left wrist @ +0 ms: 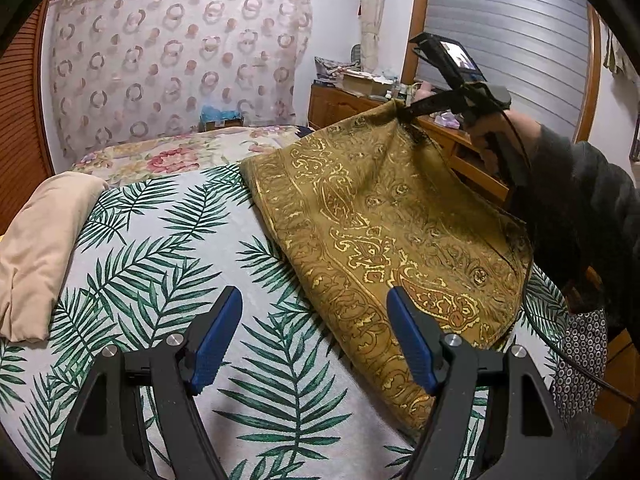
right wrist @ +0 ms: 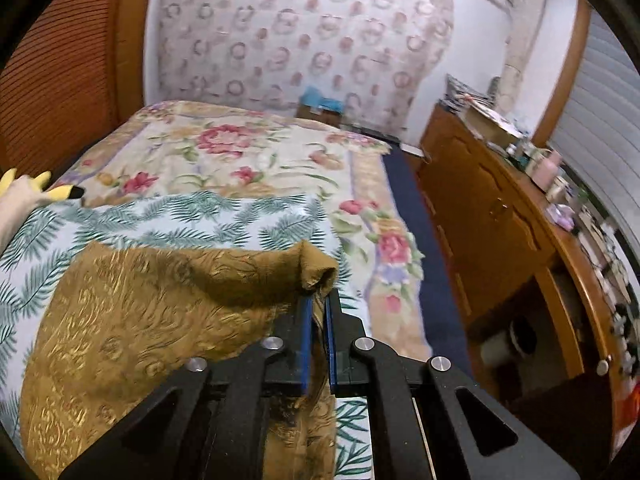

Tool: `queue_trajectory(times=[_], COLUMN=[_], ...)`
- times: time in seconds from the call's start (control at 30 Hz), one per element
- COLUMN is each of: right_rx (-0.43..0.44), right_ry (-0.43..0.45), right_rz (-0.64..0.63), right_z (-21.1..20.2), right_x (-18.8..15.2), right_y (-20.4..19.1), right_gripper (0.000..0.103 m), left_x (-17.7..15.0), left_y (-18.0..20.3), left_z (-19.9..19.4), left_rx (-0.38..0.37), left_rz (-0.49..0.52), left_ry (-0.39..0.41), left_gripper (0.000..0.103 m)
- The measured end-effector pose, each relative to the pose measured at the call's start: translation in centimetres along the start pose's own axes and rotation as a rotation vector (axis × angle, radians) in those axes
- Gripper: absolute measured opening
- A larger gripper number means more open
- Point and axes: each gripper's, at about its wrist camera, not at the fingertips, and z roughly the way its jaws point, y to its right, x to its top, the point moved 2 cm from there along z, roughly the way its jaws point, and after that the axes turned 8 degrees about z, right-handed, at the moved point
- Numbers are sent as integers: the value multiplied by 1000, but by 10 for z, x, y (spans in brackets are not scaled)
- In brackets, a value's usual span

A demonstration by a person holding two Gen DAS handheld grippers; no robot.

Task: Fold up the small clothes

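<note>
Left wrist view looks down over a bed covered by a palm-leaf sheet (left wrist: 168,248); the left gripper (left wrist: 314,336) hangs above it with its blue pads spread wide and nothing between them. An olive-gold paisley cloth (left wrist: 384,232) lies on the right half of the sheet, its far corner lifted off the bed and pinched by the right gripper (left wrist: 404,112), which a person in a dark sleeve (left wrist: 580,208) holds up. A beige folded cloth (left wrist: 36,248) sits at the left edge of the sheet, well apart from the paisley one. Only this view shows the cloth's full spread and the raised corner from the side. Right wrist view shows the grip close up: the right gripper (right wrist: 319,320) has its blue pads closed narrow on a bunched fold of the paisley cloth (right wrist: 152,320), which drapes down to the left over the sheet (right wrist: 200,216). Only this view shows a floral bedspread (right wrist: 240,152) beyond the sheet and a wooden dresser (right wrist: 492,208) along the right.
</note>
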Motion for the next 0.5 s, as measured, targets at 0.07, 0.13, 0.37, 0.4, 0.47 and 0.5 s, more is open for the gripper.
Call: queue_trajectory(times=[0.07, 0.13, 0.37, 0.4, 0.47, 0.5], right_rx=[-4, 13, 118, 141, 175, 185], right_ry=[-5, 1, 14, 14, 17, 16], right_rz=[9, -11, -51, -57, -71, -75], right_z=[-2, -7, -49, -58, -73, -75], right_x=[1, -2, -38, -49, -71, -80], right_y=[-2, -1, 18, 19, 17, 20], right_gripper=[16, 36, 55, 55, 55, 55], left_x=[0, -1, -3, -4, -6, -7], left_y=[2, 4, 11, 13, 16, 18], left_z=[0, 1, 8, 9, 11, 13], left_rx=[-6, -15, -22, -23, -30, -34], left_rz=[3, 5, 15, 18, 24, 28], left_ry=[-3, -8, -50, -56, -71, -81], left_gripper=[75, 75, 75, 75, 75, 75])
